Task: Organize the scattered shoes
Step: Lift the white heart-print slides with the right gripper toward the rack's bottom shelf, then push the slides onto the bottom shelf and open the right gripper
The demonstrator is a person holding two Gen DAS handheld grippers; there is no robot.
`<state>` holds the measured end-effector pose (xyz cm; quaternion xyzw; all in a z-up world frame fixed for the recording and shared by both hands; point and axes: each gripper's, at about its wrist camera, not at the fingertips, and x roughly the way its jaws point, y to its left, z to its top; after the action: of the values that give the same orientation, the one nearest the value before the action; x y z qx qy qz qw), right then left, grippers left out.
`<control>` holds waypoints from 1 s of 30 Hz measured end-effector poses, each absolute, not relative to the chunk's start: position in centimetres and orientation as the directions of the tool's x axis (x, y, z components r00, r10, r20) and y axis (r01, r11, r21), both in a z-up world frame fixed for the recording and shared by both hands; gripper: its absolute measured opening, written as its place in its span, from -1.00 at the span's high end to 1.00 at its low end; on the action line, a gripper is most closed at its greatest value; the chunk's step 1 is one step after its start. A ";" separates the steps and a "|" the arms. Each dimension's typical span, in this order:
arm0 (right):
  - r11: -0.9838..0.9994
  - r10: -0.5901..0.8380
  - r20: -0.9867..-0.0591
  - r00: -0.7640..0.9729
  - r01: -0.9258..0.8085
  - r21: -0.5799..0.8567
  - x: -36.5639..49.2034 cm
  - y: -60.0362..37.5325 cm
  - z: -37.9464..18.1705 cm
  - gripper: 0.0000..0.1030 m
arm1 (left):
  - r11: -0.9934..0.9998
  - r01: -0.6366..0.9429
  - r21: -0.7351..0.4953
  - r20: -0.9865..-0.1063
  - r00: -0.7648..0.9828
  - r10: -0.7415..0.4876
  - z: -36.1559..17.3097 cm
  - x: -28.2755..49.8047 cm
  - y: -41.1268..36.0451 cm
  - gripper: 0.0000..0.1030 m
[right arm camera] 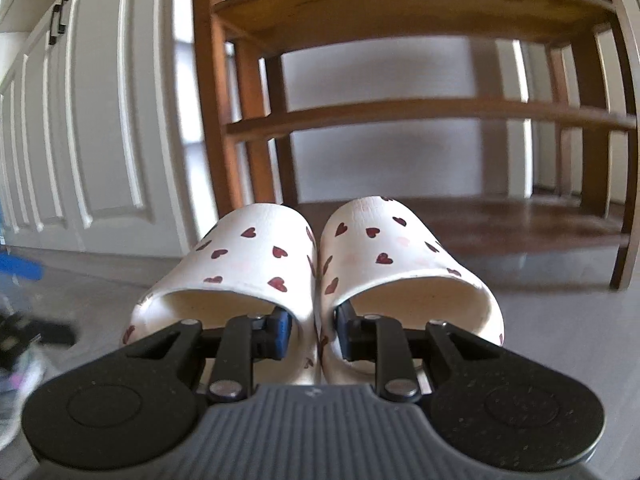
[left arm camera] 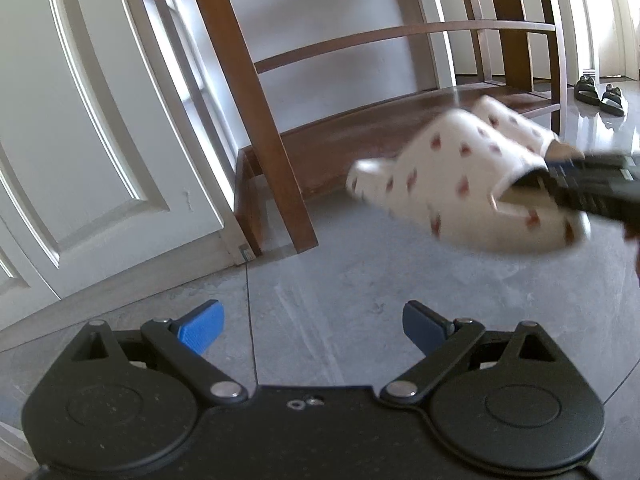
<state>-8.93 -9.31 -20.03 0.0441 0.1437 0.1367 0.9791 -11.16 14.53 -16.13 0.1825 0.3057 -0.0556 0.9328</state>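
Right wrist: right claw [right arm camera: 310, 330] clamps glossy heart-print slippers [right arm camera: 316, 264]; left claw [left arm camera: 312, 326] apart.

Two white slippers [right arm camera: 316, 276] with dark red hearts, pressed side by side, lifted off the floor, toes toward the wooden shoe rack [right arm camera: 400, 116], just before its lowest shelf.

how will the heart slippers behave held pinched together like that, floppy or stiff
The heart slippers look moulded and fairly stiff: their openings hold an arch. Probably light, since the right gripper carries both by the inner walls alone. The smooth surface could slip, and the left gripper is open, giving no support.
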 end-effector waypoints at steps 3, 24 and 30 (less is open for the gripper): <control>0.972 0.235 -0.254 0.938 -0.220 0.084 -6.2 -9.8 -19.5 0.48 | 0.931 0.206 0.302 -0.593 0.805 0.014 -16.2 -10.9 14.6 -0.88; 0.994 0.109 -0.310 0.945 -0.103 0.038 0.8 -10.7 -20.1 0.44 | 0.969 0.093 0.229 -0.587 0.807 0.061 -15.9 -7.8 15.3 -0.88; 0.995 0.104 -0.318 0.942 -0.101 0.027 1.1 -10.6 -20.1 0.44 | 0.976 0.058 0.211 -0.544 0.836 0.068 -15.8 -4.6 14.2 -0.88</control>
<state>1.09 -10.64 -20.08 0.0054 0.1615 0.0520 0.9855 -4.63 14.18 -15.80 0.1099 0.2860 0.0025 0.9519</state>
